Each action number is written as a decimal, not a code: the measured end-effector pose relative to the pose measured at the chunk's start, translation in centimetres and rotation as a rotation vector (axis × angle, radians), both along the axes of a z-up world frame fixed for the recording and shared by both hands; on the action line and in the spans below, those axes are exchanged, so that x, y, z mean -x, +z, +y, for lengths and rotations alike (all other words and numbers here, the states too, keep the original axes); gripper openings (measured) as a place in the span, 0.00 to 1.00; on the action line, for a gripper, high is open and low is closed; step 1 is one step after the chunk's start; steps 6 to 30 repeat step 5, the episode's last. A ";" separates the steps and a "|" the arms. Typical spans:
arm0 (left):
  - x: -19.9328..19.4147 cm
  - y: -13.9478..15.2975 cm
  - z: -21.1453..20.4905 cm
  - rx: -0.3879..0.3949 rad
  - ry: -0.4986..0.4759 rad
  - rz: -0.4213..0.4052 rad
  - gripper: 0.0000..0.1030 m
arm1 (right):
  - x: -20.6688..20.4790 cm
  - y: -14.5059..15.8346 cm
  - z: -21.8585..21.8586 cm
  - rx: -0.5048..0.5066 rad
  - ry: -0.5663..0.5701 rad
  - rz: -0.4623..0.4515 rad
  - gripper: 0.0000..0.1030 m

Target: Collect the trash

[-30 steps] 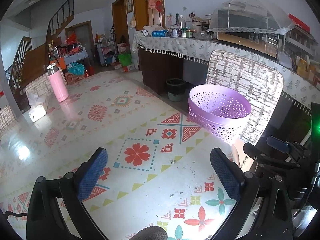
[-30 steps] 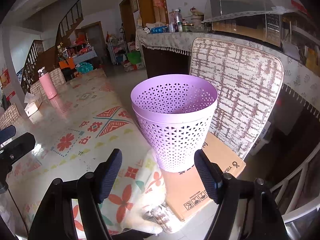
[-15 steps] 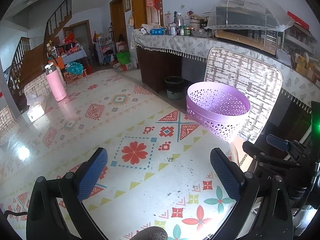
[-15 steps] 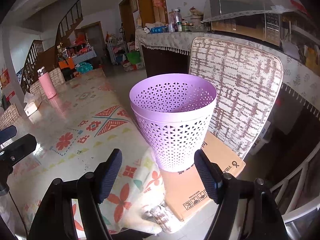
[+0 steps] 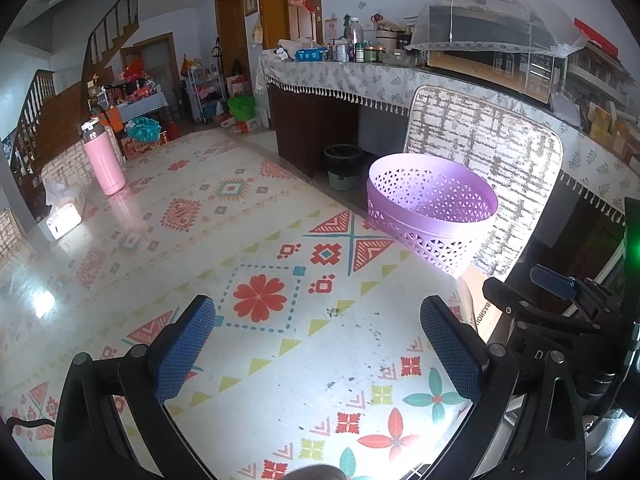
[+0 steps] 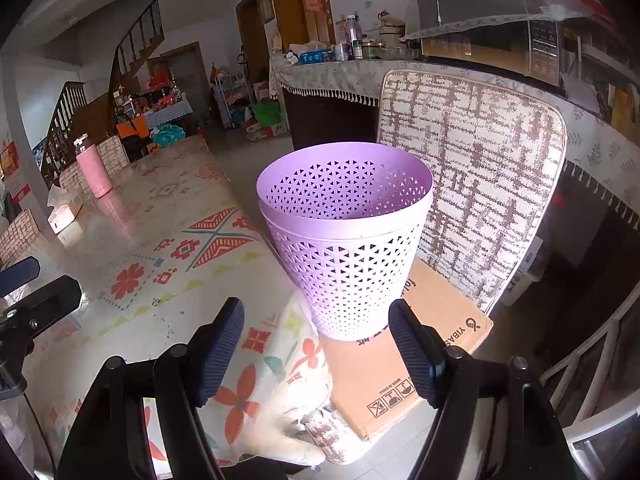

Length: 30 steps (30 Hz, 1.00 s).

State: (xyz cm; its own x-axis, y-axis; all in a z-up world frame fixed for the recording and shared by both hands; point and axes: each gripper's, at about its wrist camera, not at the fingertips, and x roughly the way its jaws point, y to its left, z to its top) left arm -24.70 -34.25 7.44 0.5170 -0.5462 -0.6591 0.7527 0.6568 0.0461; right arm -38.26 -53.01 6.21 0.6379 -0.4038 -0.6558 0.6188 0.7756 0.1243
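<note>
one pink flask point(image 5: 103, 160) beyond basket point(image 5: 432, 208)

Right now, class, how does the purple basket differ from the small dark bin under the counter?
The purple basket is pale lilac with perforated walls; the dark bin is black above, greenish at its base, with no holes visible. The purple basket stands raised on a cardboard box on the chair; the dark bin sits on the floor. The basket looks larger, though it is nearer. Both are round, upright and open-topped.

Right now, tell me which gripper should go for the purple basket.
Right. The right gripper is open with the purple basket straight ahead, on the cardboard box. The left gripper, also open, faces the patterned tablecloth; the basket sits off to its right.
</note>
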 end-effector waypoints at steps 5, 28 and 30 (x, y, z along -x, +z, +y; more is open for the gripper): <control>0.4 -0.1 -0.1 0.002 -0.027 0.017 0.99 | 0.1 -0.1 -0.3 -0.009 -0.006 -0.001 0.78; 0.4 -0.1 -0.1 0.002 -0.027 0.017 0.99 | 0.1 -0.1 -0.3 -0.009 -0.006 -0.001 0.78; 0.4 -0.1 -0.1 0.002 -0.027 0.017 0.99 | 0.1 -0.1 -0.3 -0.009 -0.006 -0.001 0.78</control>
